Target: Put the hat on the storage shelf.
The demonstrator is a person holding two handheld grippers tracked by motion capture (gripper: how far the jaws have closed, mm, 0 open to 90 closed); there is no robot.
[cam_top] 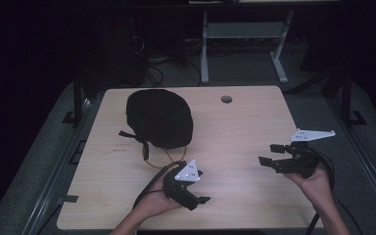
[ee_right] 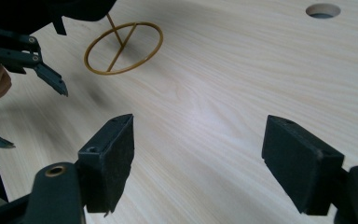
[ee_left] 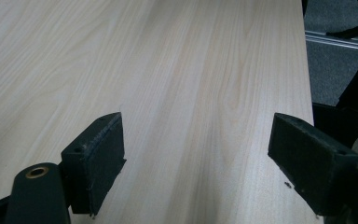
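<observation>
A black cap (cam_top: 159, 117) lies on the far left part of the light wood table (cam_top: 245, 122). A thin tan cord loop (cam_top: 169, 157) trails from its near edge; in the right gripper view the loop (ee_right: 123, 46) lies flat on the wood. My left gripper (cam_top: 201, 186) is held near the front edge, just right of the loop, open and empty. In its own view the jaws stand wide apart over bare wood, left gripper (ee_left: 198, 135). My right gripper (cam_top: 269, 153) hovers at the right side, pointing left, open with nothing between its fingers (ee_right: 112, 154).
A round cable hole (cam_top: 226, 99) sits near the table's far edge, also seen as the hole (ee_right: 323, 10) in the right gripper view. Metal desk legs (cam_top: 204, 54) and cables stand on the floor beyond. The table's right edge (ee_left: 307, 56) borders grey floor.
</observation>
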